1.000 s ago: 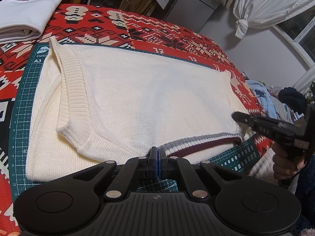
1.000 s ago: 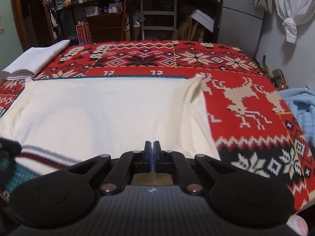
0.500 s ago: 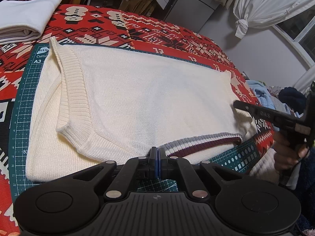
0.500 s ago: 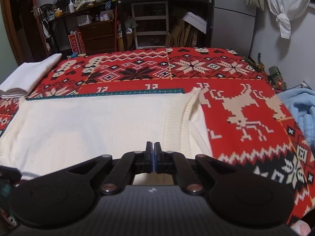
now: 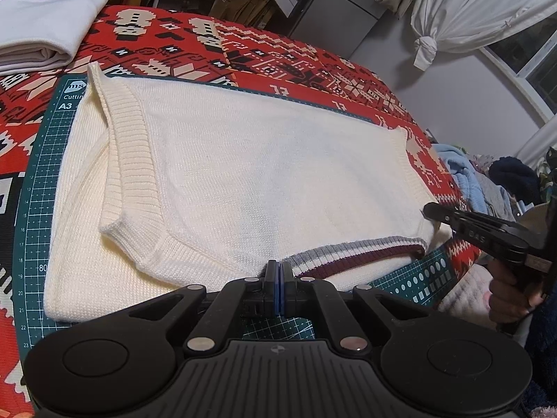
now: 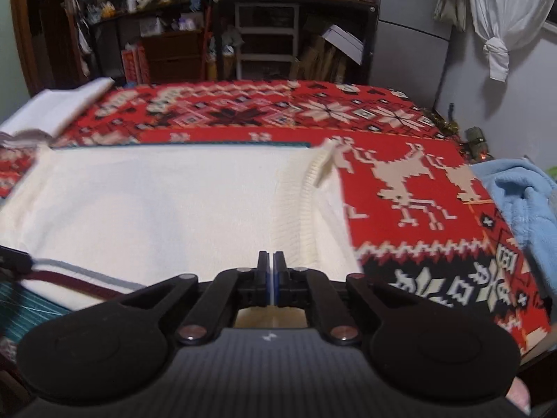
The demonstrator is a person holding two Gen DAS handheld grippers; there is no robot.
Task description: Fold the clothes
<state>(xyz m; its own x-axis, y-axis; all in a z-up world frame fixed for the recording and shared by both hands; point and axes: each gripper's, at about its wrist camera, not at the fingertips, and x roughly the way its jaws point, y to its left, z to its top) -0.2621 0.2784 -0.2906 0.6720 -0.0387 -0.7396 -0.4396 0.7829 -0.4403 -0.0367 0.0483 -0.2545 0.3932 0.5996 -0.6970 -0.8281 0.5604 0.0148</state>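
Left wrist view: a folded white cloth (image 5: 45, 38) lies far left; the cream sweater (image 5: 243, 181) lies flat on the green cutting mat (image 5: 34, 209). The left gripper (image 5: 278, 271), jaws pressed together, grips nothing visible. The right gripper (image 6: 271, 264), likewise closed, sits over the sweater's edge.

- A grey wall (image 6: 515, 104) stood at the right of the room.
- A white curtain (image 5: 463, 14) hung tied in a knot beside a window (image 5: 536, 52).
- A tall grey fridge (image 6: 414, 41) stood near the corner.
- A dark shelf unit (image 6: 264, 35) was packed with boxes and small things.
- A wooden door frame (image 6: 21, 28) stood at the left.
- The light was dim.
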